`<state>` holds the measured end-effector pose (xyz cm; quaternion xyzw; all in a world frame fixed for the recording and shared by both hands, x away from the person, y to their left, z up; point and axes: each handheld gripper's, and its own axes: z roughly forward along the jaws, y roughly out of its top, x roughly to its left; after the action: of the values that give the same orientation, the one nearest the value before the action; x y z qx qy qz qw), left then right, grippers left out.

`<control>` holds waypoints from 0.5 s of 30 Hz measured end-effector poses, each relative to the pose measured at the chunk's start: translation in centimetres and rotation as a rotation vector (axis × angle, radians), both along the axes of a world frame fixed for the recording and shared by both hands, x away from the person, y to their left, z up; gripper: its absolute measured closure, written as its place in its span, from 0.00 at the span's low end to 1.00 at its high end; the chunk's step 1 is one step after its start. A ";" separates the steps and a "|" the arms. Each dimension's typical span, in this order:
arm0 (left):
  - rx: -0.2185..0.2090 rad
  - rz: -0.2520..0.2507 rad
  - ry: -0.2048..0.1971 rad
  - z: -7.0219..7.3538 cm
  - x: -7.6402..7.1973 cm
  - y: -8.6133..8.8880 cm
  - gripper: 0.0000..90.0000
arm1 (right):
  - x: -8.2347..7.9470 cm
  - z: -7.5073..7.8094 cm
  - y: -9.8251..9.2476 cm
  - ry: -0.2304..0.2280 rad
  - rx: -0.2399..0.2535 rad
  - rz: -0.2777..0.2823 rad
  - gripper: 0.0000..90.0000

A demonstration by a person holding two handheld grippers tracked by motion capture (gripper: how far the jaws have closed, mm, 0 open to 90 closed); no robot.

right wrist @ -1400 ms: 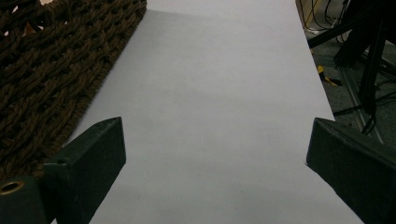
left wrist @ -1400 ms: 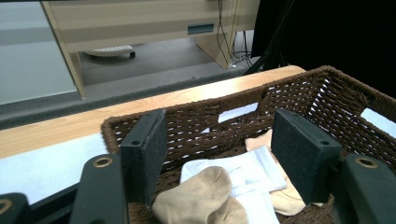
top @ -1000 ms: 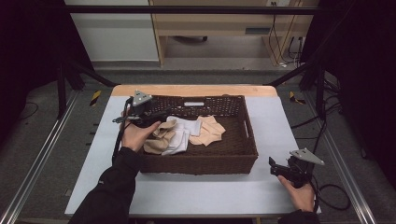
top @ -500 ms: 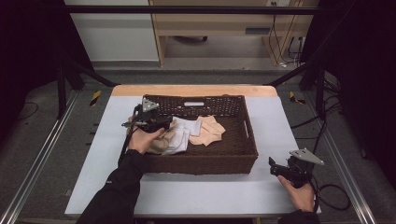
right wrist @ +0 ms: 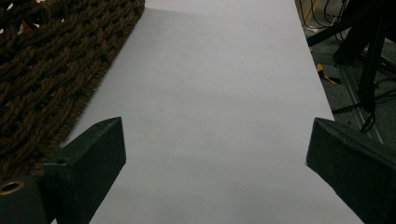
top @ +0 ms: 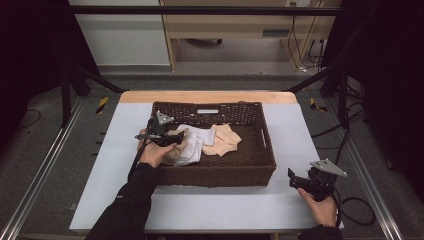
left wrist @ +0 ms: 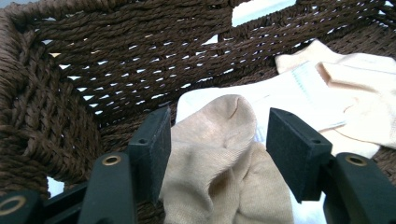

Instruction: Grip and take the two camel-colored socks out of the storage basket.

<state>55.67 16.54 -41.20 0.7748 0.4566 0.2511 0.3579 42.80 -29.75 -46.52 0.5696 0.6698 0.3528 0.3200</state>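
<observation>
Since a second ago the left gripper (left wrist: pixel 212 140) has dropped into the wicker basket (top: pixel 260 145); jaws spread, narrowed slightly, straddling the beige sock (left wrist: pixel 219 154) at its left end, not pinching. Pickup looks imminent. Right gripper (right wrist: pixel 215 154) idle, wide open over the table (right wrist: pixel 210 70).

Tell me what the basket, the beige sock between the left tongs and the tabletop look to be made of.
Basket: dark brown woven fibre, probably wicker or twisted paper cord; braided strands with light showing through the gaps, matte.
Beige sock: soft knit fabric, likely cotton blend; fine ribbed weave and limp folds, matte.
Tabletop: smooth pale sheet, perhaps laminate or painted board; flat, even, faint sheen, with a wood-coloured far edge.
</observation>
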 end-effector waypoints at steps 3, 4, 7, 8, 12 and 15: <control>0.032 0.016 0.011 -0.4 0.0 -0.2 0.45 | 0.0 0.0 0.0 0.001 -0.003 0.002 0.06; 0.052 0.015 0.017 -0.6 0.0 -0.2 0.46 | 0.0 0.0 0.0 0.000 -0.001 0.001 0.06; 0.065 0.010 0.031 -0.7 0.1 -0.3 0.46 | 0.0 0.0 0.0 0.004 -0.002 0.001 0.06; 0.060 0.013 0.038 -0.8 0.1 -0.3 0.46 | 0.0 0.0 0.1 0.005 -0.001 -0.001 0.06; 0.071 0.025 0.060 -1.0 0.2 -0.3 0.52 | 0.0 0.0 0.0 0.001 -0.002 -0.001 0.06; 0.080 0.037 0.070 -0.9 0.2 -0.3 0.63 | 0.0 0.0 0.0 0.003 -0.002 0.000 0.06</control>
<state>55.85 16.28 -42.15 0.7881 0.4728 0.2486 0.3059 42.79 -29.71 -46.52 0.5699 0.6706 0.3514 0.3195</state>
